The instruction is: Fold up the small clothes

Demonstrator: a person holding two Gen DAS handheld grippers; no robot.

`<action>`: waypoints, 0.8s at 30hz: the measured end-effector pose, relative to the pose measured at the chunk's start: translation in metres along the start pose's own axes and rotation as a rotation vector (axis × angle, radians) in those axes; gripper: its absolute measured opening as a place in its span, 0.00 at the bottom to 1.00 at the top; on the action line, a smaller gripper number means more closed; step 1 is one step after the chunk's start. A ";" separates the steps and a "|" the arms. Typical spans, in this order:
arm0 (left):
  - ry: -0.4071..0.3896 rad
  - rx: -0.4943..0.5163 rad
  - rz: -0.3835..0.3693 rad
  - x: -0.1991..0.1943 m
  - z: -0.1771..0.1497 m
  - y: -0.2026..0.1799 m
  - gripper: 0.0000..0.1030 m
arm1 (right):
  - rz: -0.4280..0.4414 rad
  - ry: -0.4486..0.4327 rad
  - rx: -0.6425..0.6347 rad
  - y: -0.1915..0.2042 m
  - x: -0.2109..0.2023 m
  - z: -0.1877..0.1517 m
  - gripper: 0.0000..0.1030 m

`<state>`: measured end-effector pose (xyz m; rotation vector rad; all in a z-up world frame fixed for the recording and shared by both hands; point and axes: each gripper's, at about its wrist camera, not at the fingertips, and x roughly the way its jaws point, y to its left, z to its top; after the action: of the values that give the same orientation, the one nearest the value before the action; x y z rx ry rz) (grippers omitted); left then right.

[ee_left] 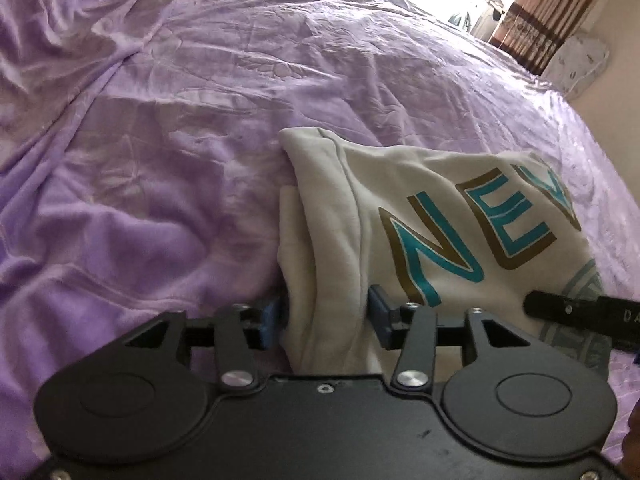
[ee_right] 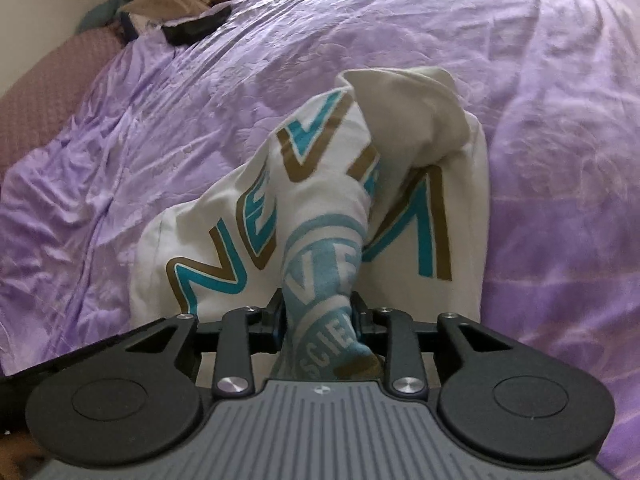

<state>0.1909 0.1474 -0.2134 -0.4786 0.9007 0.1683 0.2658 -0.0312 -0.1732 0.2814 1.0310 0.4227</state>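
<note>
A: What does the left gripper (ee_left: 328, 322) do at this moment?

B: Its two blue pads (ee_left: 378, 308) are closed on a thick bunch of the white shirt (ee_left: 360, 208), at the shirt's near left side. The cloth fills the whole gap between them.

A: And the right gripper (ee_right: 318, 318)?

B: It pinches a narrow ridge of the same shirt (ee_right: 320, 208), at the part with the round blue print. The cloth rises from the bed into its jaws, so this side looks lifted a little.

A: Where is the shirt itself?

B: It lies on the purple bedspread (ee_left: 160, 160), near to both grippers, with the big teal and brown letters facing up. It is already gathered into a smaller shape, with an edge turned over at the far end.

A: So which step is this?

B: I judge it is the middle of a fold: both grippers hold the near edge, ready to carry it over.

A: What does the next move need?

B: I think both hands should travel together toward the far edge, at one height, so the layers do not slide. Then they lay the cloth flat and let it go.

A: Anything else around?

B: Only a dark flat object (ee_right: 196, 28) at the far corner of the bed, and curtains (ee_left: 536, 20) by the window.
</note>
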 end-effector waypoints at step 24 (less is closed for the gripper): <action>-0.232 -0.319 -0.266 -0.079 0.031 0.043 0.21 | 0.458 -0.205 -0.117 0.134 -0.062 0.053 0.21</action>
<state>0.1499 0.2041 -0.1494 -0.8520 0.5769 0.1213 0.2574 0.0567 -0.0438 0.4481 0.7324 0.8470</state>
